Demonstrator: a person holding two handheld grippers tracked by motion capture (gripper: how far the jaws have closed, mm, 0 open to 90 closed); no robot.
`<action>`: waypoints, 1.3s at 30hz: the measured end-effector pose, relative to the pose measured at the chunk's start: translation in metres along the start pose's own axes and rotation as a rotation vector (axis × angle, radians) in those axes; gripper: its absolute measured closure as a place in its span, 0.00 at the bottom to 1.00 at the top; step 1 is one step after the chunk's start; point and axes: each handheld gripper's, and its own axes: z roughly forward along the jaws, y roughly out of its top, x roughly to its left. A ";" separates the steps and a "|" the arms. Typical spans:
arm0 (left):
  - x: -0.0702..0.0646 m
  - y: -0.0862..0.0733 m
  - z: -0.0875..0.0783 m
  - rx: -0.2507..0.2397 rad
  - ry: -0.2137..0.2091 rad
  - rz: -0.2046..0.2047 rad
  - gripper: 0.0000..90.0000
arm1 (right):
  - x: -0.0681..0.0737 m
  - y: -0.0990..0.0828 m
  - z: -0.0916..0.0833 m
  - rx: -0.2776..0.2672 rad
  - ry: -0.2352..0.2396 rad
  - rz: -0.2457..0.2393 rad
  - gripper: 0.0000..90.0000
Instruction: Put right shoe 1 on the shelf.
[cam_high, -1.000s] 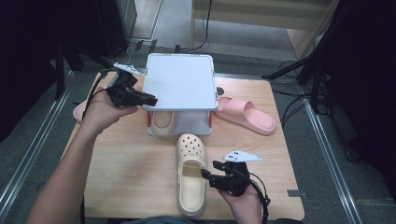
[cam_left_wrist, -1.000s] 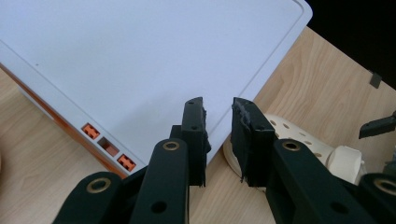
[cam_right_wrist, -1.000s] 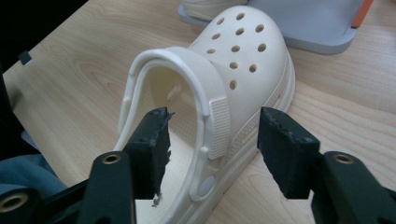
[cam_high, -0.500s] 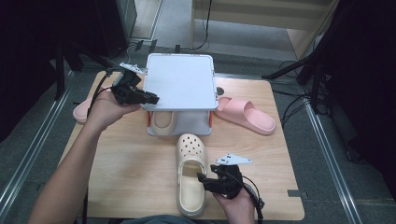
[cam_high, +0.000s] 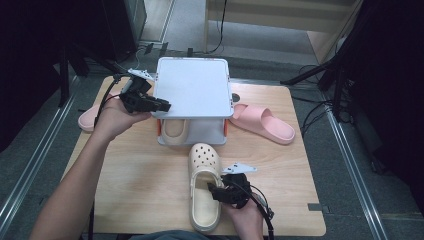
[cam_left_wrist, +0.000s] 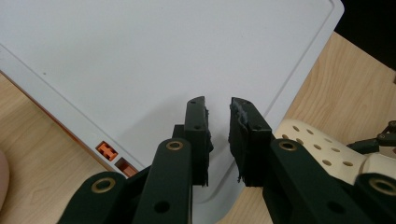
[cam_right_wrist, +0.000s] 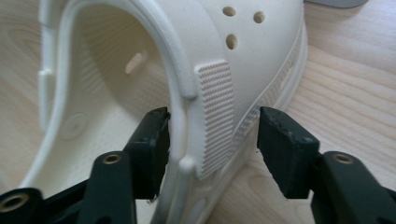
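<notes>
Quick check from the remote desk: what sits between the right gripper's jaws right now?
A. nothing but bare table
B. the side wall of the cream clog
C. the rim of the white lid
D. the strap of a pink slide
B: in the right gripper view the right gripper straddles the side wall of the cream clog, one jaw inside the shoe and one outside, with a gap still showing at the outer jaw.

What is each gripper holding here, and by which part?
Right gripper straddles the cream clog's side wall, jaws closing, not yet clamped. Left gripper hovers over the white lid, holding nothing.
</notes>
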 end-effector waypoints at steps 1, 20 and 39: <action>0.000 0.000 0.000 -0.002 0.002 -0.001 0.85 | 0.000 0.000 0.000 -0.004 -0.003 -0.003 0.53; 0.000 -0.002 0.000 -0.013 -0.001 -0.002 0.85 | -0.020 0.012 -0.014 -0.033 -0.023 0.039 0.85; 0.001 -0.004 0.000 -0.024 -0.012 -0.011 0.85 | -0.038 0.059 -0.025 -0.125 -0.055 0.023 0.85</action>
